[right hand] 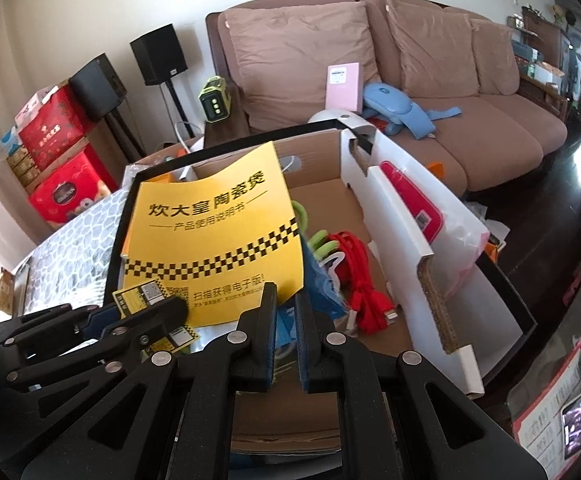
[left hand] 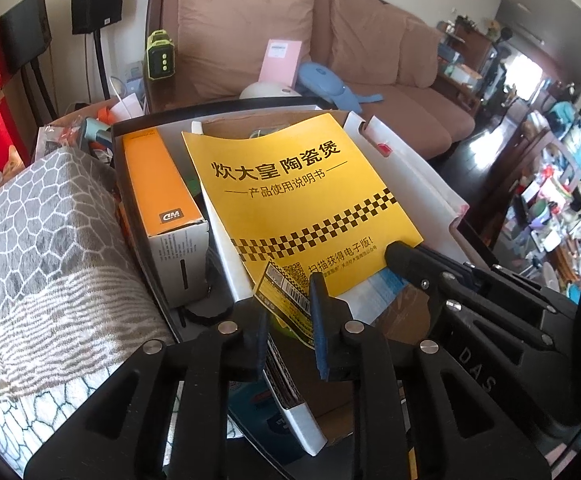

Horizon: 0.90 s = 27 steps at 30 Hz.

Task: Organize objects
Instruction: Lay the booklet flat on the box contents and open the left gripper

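Note:
A yellow instruction manual [left hand: 290,196] with black checks lies tilted over an open cardboard box [right hand: 330,196]. My right gripper [right hand: 286,296] is shut on the manual's lower right corner [right hand: 250,264]; it also shows from the side in the left wrist view, right gripper [left hand: 400,254]. My left gripper [left hand: 288,300] stands open, its blue pads [left hand: 320,332] apart. A small yellow barcode card [left hand: 278,280] sits between them at the manual's lower left corner, and no pad presses on it. In the right wrist view the left gripper [right hand: 178,306] reaches over that card [right hand: 142,296].
An orange and white carton [left hand: 162,196] stands left of the manual inside a black-rimmed tray [left hand: 130,128]. Red cable [right hand: 366,280] and green hangers [right hand: 322,240] lie in the cardboard box. A grey patterned cloth [left hand: 30,248] is at the left, a brown sofa [left hand: 390,64] behind.

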Tool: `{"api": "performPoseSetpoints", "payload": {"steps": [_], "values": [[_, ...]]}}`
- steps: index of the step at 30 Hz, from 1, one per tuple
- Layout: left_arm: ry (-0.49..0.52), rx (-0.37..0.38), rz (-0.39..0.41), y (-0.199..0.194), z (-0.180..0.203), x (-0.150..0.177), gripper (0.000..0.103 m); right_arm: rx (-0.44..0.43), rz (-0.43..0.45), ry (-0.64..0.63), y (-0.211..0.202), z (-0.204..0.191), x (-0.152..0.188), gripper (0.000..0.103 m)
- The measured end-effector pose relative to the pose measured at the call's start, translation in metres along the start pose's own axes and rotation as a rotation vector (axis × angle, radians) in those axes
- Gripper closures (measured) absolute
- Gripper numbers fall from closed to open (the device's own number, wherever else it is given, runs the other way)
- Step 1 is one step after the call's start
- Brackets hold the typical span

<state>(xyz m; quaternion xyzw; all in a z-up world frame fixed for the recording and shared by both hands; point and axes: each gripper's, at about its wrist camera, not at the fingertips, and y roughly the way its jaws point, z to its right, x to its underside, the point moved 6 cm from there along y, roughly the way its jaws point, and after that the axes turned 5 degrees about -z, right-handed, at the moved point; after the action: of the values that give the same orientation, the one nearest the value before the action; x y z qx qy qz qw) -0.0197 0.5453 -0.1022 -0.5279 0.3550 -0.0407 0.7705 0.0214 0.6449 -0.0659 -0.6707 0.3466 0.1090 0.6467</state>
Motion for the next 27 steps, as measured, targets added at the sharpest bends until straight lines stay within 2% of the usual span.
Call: {"api": "performPoseSetpoints", "payload": {"steps": [6, 11, 13, 14, 27], "values": [[0.007, -0.004, 0.004, -0.004, 0.002, 0.0, 0.082, 0.031, 0.006, 0.015, 0.0, 0.008, -0.002, 0.095], [0.023, -0.022, 0.039, -0.015, 0.007, -0.004, 0.078, 0.045, 0.006, 0.019, 0.0, 0.011, -0.001, 0.095], [0.034, -0.057, 0.058, -0.019, 0.006, -0.006, 0.066, 0.046, 0.006, 0.021, -0.001, 0.011, -0.002, 0.095], [0.04, -0.075, 0.074, -0.021, 0.006, -0.006, 0.065, 0.044, 0.006, 0.022, -0.001, 0.011, -0.002, 0.095], [0.037, -0.091, 0.077, -0.028, 0.0, -0.008, 0.064, 0.022, 0.021, 0.049, -0.004, 0.013, -0.005, 0.091]]}}
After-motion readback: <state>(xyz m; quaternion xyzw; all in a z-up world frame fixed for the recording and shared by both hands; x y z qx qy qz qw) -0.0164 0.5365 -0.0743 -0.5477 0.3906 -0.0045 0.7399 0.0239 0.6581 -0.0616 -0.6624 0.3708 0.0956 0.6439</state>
